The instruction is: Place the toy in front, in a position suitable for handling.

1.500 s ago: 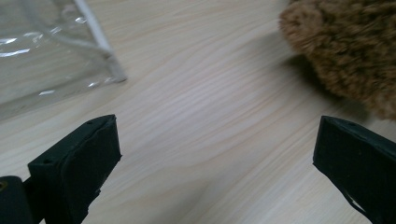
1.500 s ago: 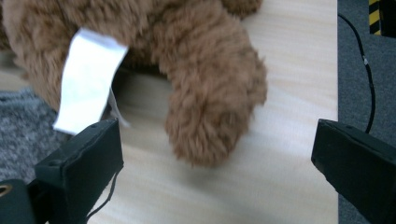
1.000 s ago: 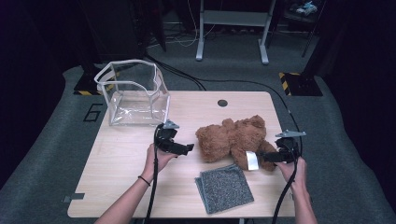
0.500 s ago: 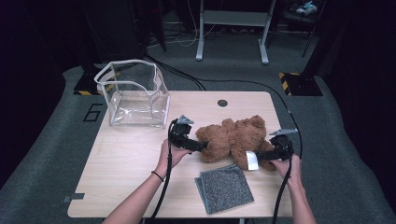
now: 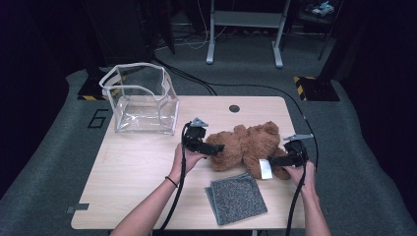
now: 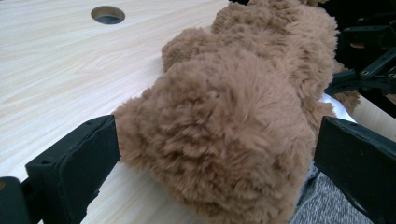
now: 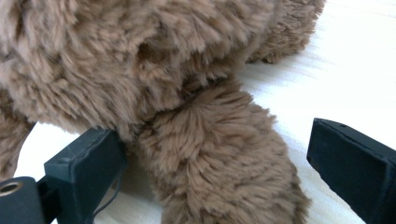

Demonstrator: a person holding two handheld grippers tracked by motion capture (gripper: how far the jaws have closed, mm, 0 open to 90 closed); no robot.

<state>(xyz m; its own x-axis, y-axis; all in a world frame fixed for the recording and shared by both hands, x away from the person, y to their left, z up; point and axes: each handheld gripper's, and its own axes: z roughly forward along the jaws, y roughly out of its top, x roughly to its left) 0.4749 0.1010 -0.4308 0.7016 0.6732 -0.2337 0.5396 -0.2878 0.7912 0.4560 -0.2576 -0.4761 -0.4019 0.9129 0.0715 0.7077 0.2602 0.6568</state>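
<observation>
While both spread grippers straddle teddy bear, pale wooden table sits on grey carpet.

The tabletop is evenly lit against dark surroundings, while close fur looks soft and slightly blurred.

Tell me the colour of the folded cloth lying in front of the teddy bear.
Speckled dark grey; the folded cloth shows best in the high view.
</observation>
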